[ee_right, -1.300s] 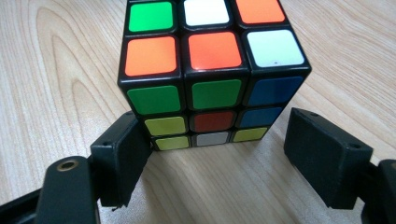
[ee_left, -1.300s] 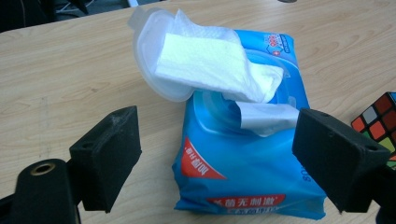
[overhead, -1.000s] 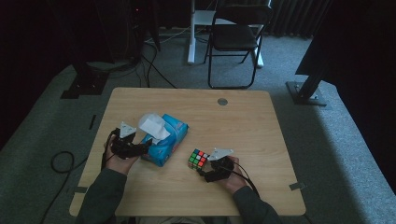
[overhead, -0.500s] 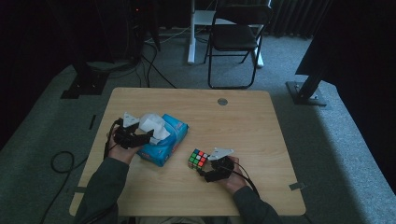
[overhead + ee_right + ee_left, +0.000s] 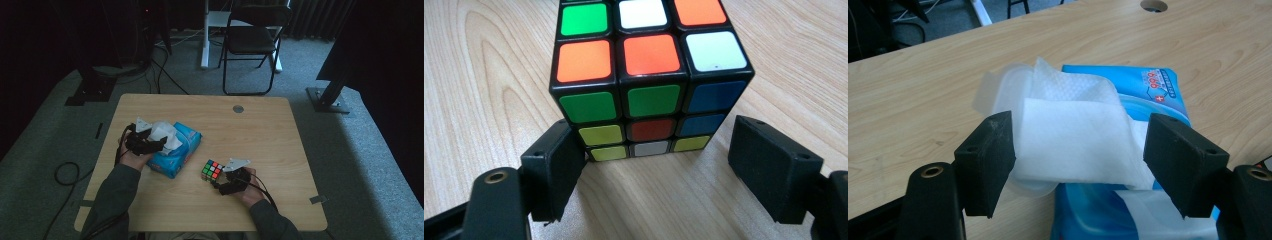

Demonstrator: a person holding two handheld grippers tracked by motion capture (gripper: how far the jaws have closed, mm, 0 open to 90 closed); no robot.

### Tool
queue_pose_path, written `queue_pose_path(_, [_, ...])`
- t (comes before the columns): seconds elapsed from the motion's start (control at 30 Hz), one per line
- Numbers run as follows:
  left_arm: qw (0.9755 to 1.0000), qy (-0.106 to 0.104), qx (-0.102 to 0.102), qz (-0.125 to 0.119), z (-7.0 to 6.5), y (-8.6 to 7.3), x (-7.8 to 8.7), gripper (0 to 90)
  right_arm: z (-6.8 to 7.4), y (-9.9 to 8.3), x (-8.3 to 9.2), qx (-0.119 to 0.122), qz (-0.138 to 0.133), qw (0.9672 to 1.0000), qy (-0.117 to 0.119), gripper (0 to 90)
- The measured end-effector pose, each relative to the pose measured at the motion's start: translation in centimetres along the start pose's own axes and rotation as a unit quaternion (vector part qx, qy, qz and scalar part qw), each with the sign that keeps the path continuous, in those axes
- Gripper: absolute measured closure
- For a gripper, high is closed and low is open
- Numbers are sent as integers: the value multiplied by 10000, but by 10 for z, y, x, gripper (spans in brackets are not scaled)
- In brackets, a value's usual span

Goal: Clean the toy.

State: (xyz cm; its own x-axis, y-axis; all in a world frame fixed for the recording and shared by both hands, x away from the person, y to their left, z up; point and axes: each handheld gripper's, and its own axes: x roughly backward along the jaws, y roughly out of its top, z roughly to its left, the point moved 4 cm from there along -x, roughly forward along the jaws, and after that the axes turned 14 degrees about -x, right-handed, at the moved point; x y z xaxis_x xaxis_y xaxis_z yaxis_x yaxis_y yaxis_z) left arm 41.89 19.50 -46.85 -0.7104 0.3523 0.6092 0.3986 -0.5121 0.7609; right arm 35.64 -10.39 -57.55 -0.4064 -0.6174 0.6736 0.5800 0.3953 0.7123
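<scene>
**Tissue half out, nothing gripped yet**

Standing fairly wide at the left fingers (image 5: pixel 990 160), having just been opening a little, with the raised tissue (image 5: pixel 1073 140) lying between them and neither pad pressing on it. Hovering low over the near end of the tissue pack (image 5: pixel 1153 85), just where the white sheet is folding up out of the slot. Holding nothing, then, on that side.

Standing open too at the right fingers (image 5: pixel 554 170), flanking the lower near edge of the cube (image 5: pixel 644 65): one pad close against a bottom corner, the other clearly apart from it. Not clamping, as far as can be told. Resting, in the cube's case, flat on the worktop (image 5: pixel 923 90), near the tissue pack, off its near corner on the person's right.

Judging progress as early to middling: tissue already standing proud of the tissue pack and partly unfolded, ready to be pinched, but not drawn free. Remaining, most likely: closing on the sheet, pulling it clear of the tissue pack, and only then doing anything with the cube.
</scene>
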Motion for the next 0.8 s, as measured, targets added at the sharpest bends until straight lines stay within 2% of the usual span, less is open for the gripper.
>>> queue_pose_path(0.2, [9999,15,73,113,2,-5,-10,272,0,0,0,8,2,10000,-10,223])
queue_pose_path(0.4, [9996,-132,196,131,1,-8,-16,248,0,0,0,13,2,10000,-12,223])
queue_pose_path(0.53, [9989,-281,357,119,0,-9,-21,248,0,0,0,23,7,10000,-23,223])
queue_pose_path(0.67, [9983,-454,351,105,-4,-7,-22,309,0,0,0,21,4,10000,-20,223])
queue_pose_path(0.8, [9983,-481,310,58,-8,-6,-22,396,0,0,0,25,6,10000,-23,223])
